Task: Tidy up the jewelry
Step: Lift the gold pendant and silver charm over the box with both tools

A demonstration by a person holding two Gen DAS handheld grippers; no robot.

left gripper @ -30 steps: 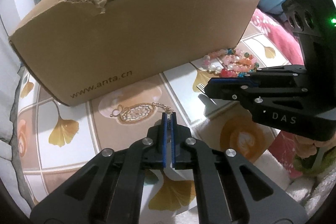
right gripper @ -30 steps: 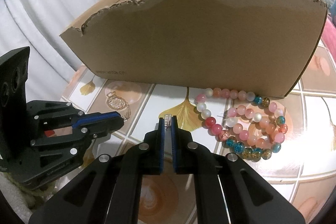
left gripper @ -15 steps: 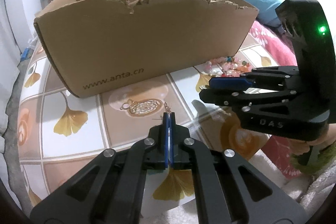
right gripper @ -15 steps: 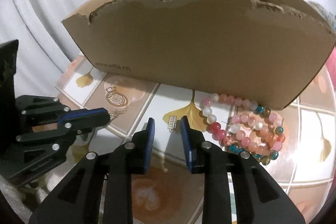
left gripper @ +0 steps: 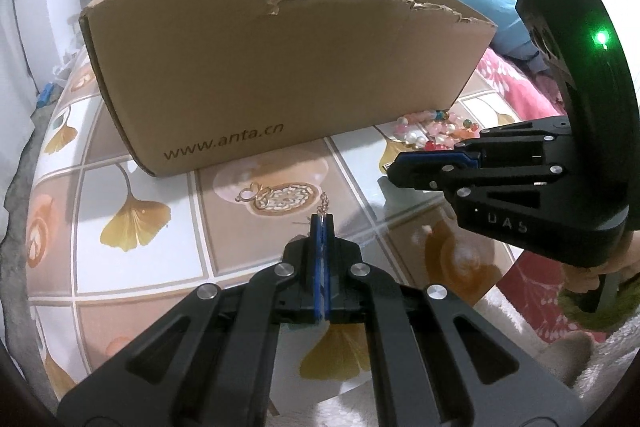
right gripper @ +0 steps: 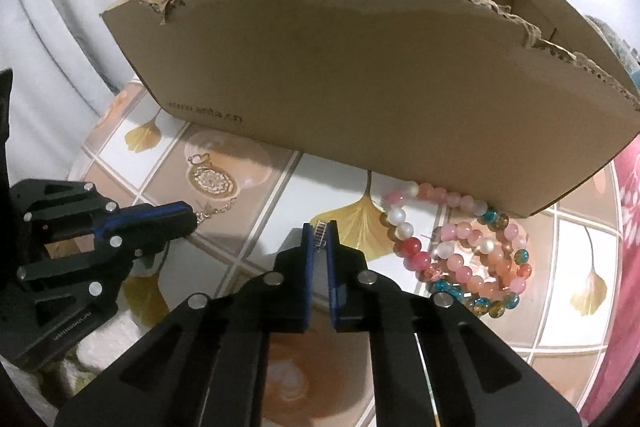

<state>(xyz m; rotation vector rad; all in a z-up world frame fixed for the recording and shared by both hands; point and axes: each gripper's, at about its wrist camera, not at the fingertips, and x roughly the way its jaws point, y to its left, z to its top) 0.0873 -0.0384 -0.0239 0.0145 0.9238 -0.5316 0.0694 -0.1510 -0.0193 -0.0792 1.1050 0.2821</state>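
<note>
My left gripper [left gripper: 321, 221] is shut on the end of a gold chain [left gripper: 323, 203] whose swan pendant [left gripper: 276, 195] lies on the table before the cardboard box [left gripper: 280, 79]. It shows at the left in the right wrist view [right gripper: 192, 217], with the chain [right gripper: 218, 209] and pendant [right gripper: 210, 179]. My right gripper [right gripper: 320, 231] is shut on a small silver ring-like piece [right gripper: 320, 231], just above the table. It shows at the right in the left wrist view [left gripper: 394, 167]. Beaded bracelets [right gripper: 460, 255] lie piled right of it, by the box.
The open cardboard box [right gripper: 360, 87] with torn top edges stands across the back of the tiled, ginkgo-patterned table [left gripper: 132, 267]. White fluffy cloth [left gripper: 600, 367] and pink fabric [left gripper: 516, 87] lie at the table's right side.
Both grippers have risen and tilted toward the box. The right gripper, open half a second ago around the silver piece, has shut on it. The left stays shut on the chain.
</note>
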